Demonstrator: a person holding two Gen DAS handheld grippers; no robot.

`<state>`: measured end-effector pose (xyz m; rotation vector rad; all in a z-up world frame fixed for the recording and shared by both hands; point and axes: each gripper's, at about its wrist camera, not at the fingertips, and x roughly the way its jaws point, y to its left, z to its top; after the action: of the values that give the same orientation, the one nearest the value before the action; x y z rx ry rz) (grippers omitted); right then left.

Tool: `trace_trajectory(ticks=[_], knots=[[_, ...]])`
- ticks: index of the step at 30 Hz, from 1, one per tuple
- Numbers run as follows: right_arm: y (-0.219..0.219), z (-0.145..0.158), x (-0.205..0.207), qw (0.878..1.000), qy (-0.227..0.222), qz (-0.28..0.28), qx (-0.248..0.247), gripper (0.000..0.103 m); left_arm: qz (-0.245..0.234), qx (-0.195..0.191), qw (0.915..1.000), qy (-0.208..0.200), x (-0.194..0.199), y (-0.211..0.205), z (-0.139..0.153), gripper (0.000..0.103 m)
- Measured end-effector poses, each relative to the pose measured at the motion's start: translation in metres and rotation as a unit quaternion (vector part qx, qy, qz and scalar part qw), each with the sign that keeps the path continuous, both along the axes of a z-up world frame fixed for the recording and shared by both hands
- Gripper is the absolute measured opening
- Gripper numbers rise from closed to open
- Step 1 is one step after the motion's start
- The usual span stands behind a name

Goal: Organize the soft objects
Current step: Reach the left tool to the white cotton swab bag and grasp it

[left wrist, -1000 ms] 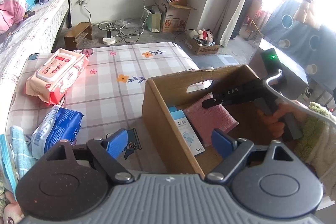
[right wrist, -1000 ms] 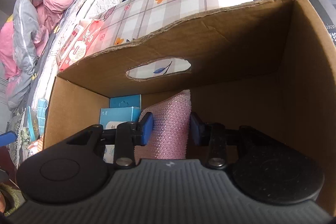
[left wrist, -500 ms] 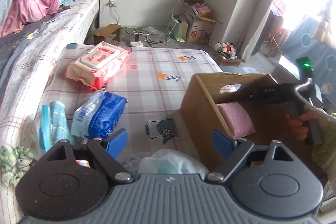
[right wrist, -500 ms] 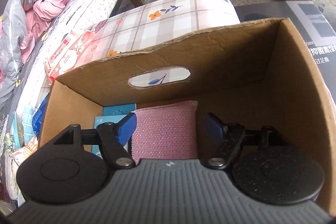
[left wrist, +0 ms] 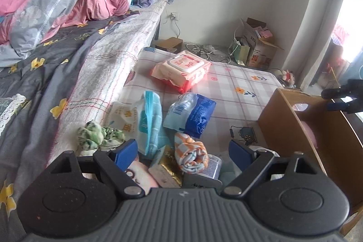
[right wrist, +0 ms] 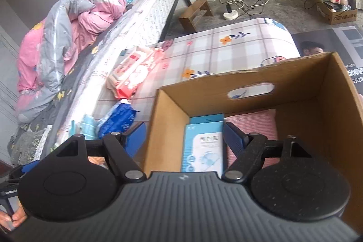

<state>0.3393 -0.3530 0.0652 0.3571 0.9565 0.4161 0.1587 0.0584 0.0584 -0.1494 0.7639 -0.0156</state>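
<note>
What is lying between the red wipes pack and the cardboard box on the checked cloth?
In the left wrist view, only bare checked cloth lies between the red wipes pack and the cardboard box.

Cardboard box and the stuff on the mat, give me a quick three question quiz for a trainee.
1. True or false: the pink cloth lies inside the cardboard box.
2. What lies beside it in the box? A) light blue packet B) a plush toy C) a cable
3. Which item lies between the left gripper pads?

Key: 1 true. 2 A. 3 the rolled striped towel, not gripped.
</note>
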Motion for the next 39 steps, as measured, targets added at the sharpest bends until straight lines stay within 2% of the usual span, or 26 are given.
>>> trace_trajectory(ticks=[7, 12, 14, 19, 24, 27, 31, 32, 33, 35, 36, 39], knots=[[0.097, 0.022, -0.015, 0.997, 0.007, 0.079, 0.024, 0.075, 0.016, 0.025, 0.9996, 0.002, -0.015, 0.021, -0.014, 0.086], [0.163, 0.018, -0.016, 0.992, 0.02, 0.118, 0.042, 0.075, 0.012, 0.015, 0.9998, 0.007, -0.019, 0.033, -0.023, 0.077], [0.183, 0.01, -0.011, 0.991, 0.03, 0.122, 0.042, 0.075, 0.013, 0.018, 0.9997, 0.005, -0.016, 0.037, -0.027, 0.075], [0.223, -0.022, 0.012, 0.986, 0.08, 0.128, 0.07, 0.073, 0.013, 0.022, 0.9997, 0.005, 0.003, 0.042, -0.037, 0.058], [0.281, -0.039, 0.031, 0.979, 0.096, 0.163, 0.072, 0.067, 0.003, 0.019, 0.9997, 0.014, 0.031, 0.043, -0.05, 0.043], [0.315, -0.056, 0.048, 0.976, 0.115, 0.175, 0.066, 0.062, 0.006, 0.008, 0.9996, 0.025, 0.039, 0.046, -0.058, 0.039], [0.351, -0.083, 0.067, 0.975, 0.13, 0.174, 0.041, 0.059, 0.008, 0.007, 0.9994, 0.032, 0.039, 0.05, -0.063, 0.038], [0.356, -0.089, 0.07, 0.974, 0.137, 0.175, 0.039, 0.058, 0.009, 0.007, 0.9994, 0.033, 0.039, 0.051, -0.063, 0.038], [0.361, -0.096, 0.073, 0.973, 0.144, 0.175, 0.04, 0.051, 0.01, 0.006, 0.9993, 0.034, 0.038, 0.053, -0.064, 0.038], [0.366, -0.105, 0.075, 0.97, 0.157, 0.176, 0.052, 0.034, 0.013, 0.003, 0.9993, 0.036, 0.036, 0.056, -0.064, 0.038], [0.365, -0.106, 0.076, 0.969, 0.165, 0.175, 0.066, 0.023, 0.014, 0.001, 0.9992, 0.037, 0.034, 0.057, -0.063, 0.038], [0.354, -0.097, 0.074, 0.97, 0.161, 0.159, 0.09, 0.016, 0.012, -0.002, 0.9994, 0.034, 0.029, 0.058, -0.058, 0.038]])
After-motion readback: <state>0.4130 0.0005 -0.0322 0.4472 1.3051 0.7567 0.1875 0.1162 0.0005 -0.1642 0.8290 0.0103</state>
